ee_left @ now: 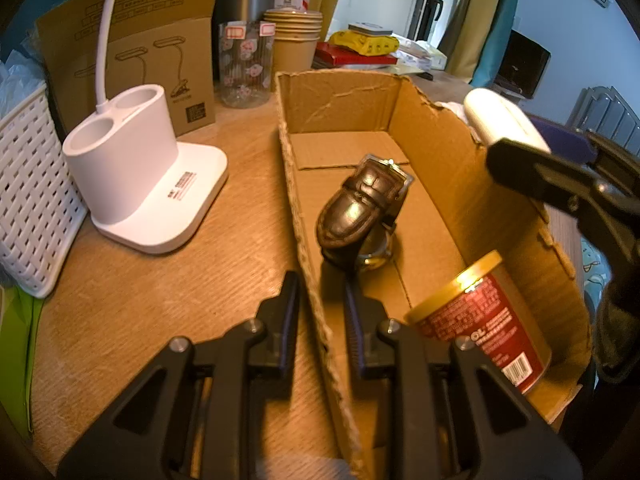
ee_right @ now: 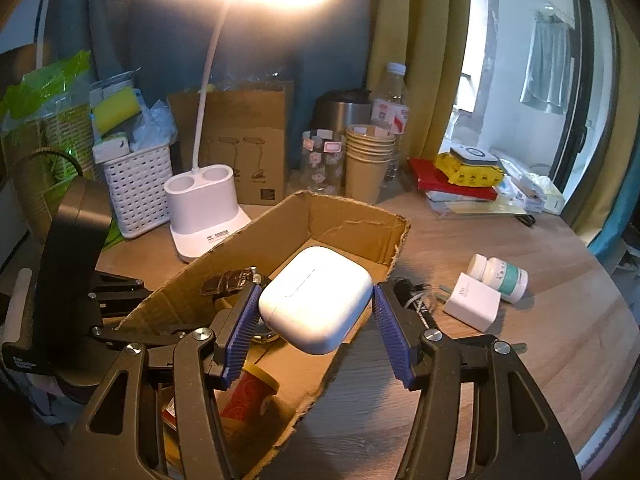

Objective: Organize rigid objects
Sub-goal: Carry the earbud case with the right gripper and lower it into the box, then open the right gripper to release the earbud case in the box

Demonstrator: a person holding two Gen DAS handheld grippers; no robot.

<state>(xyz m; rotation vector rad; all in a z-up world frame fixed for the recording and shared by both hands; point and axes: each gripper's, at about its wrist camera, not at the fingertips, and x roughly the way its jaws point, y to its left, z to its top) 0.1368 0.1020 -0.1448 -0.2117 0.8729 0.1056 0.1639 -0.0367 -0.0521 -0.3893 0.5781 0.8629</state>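
Observation:
An open cardboard box lies on the wooden table. Inside it are a brown leather-strap watch and a red can with a gold lid. My left gripper is shut on the box's near left wall, one finger outside and one inside. My right gripper is shut on a white earbud case, held above the box's right wall. In the right wrist view the watch and the can lie beneath the case. The left wrist view shows the case over the box's right rim.
A white lamp base and a white woven basket stand left of the box. Behind it are stacked paper cups, a glass and bottles. On the table to the right lie a pill bottle, a white charger and a cable.

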